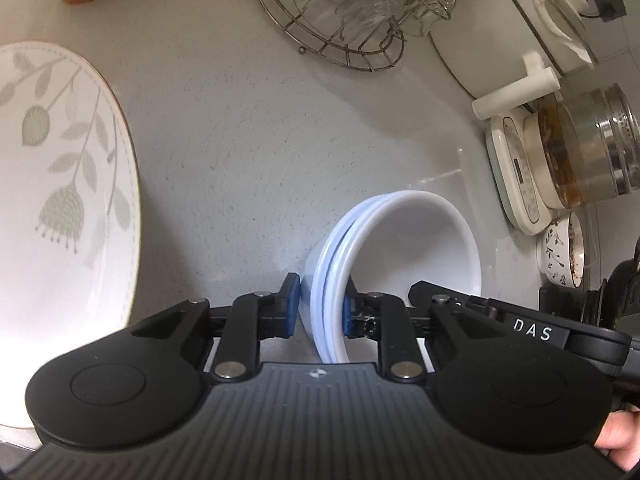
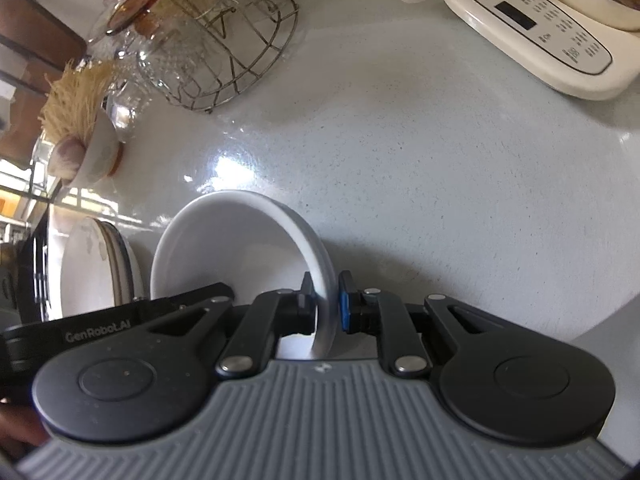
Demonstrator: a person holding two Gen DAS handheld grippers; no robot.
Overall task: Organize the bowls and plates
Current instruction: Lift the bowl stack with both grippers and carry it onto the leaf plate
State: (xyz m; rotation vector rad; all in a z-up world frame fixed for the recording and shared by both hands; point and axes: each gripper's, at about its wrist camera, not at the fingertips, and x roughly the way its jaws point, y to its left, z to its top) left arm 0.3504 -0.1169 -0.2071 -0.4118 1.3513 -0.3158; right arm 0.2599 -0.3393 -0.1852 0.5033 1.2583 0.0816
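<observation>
Left wrist view: left gripper (image 1: 318, 308) low centre, jaws narrowed around the rims of stacked white bowls (image 1: 392, 248); the right blue pad sits on the inner wall, the left pad looks just off the outer wall, so whether the grip is firm cannot be told. The stack is tilted on its side, opening facing right, on the grey counter (image 1: 260, 140). A leaf-patterned plate (image 1: 60, 200) fills the left edge, well apart from the bowls. Wire rack (image 1: 340, 20) with glassware at top centre; white pot (image 1: 500, 40) at upper right; cream appliance (image 1: 520, 176) with a glass jar on the right; small patterned bowl (image 1: 560, 252) below it. Part of a hand (image 1: 620, 436) at the lower right corner. Right wrist view: right gripper (image 2: 325, 306) low centre, nearly closed, pads clamped on the rim of a white bowl (image 2: 224, 248), one pad inside, one outside. That bowl is tipped with its opening facing left. A plate stack (image 2: 100, 264) stands on edge just left of it. Bowl with straw-like stuff (image 2: 88, 148) at left; cream panel (image 2: 540, 28) at upper right.
</observation>
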